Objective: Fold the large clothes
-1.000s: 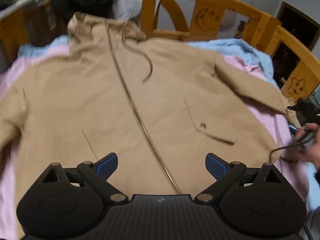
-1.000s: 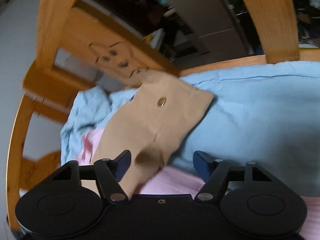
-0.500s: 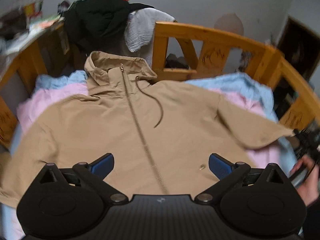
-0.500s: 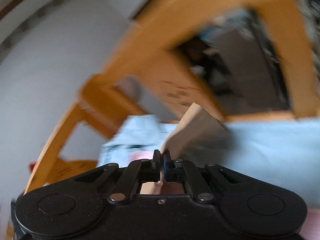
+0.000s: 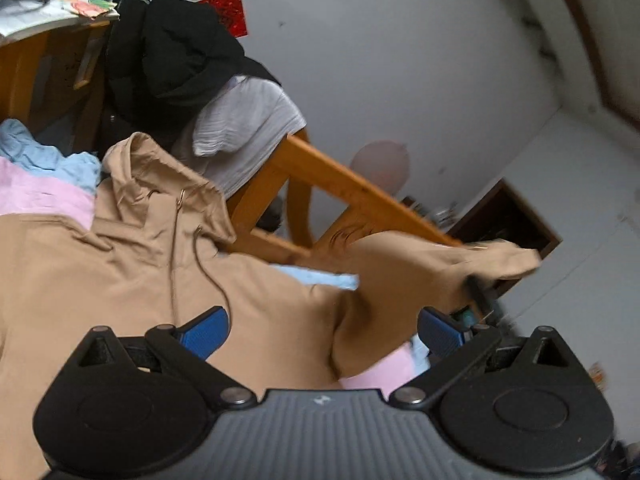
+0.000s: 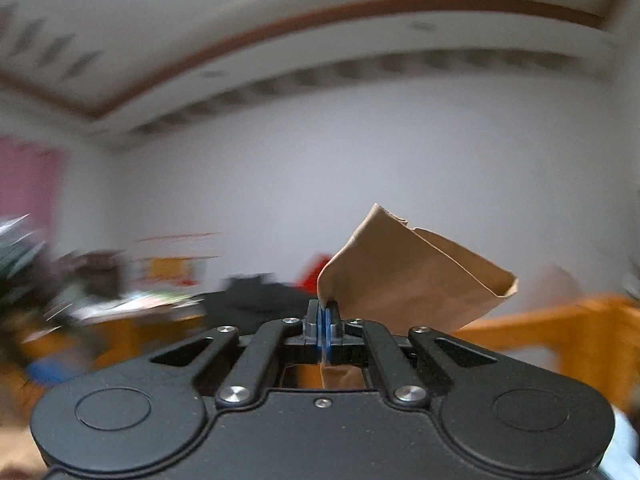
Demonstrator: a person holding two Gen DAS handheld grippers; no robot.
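Observation:
A tan hooded zip jacket [image 5: 132, 280] lies front-up on the bed, hood toward the wooden headboard. My left gripper [image 5: 322, 330] is open and empty, hovering above the jacket's chest. My right gripper [image 6: 323, 316] is shut on the cuff end of the jacket's sleeve [image 6: 412, 276] and holds it up in the air. In the left wrist view that raised sleeve [image 5: 432, 268] stretches up and to the right from the shoulder, with the right gripper [image 5: 478, 294] dark and blurred under it.
Pink bedding [image 5: 36, 196] and blue bedding [image 5: 52, 160] lie under the jacket. A wooden bed frame [image 5: 340, 188] runs behind. Black clothes [image 5: 176, 52] and grey clothes [image 5: 248, 124] hang over it. A wooden desk [image 5: 40, 64] stands at the far left.
My right gripper shut on the sleeve cuff and lifted it high off the bed, swinging upward. My left gripper rose and tilted up and to the right, staying open.

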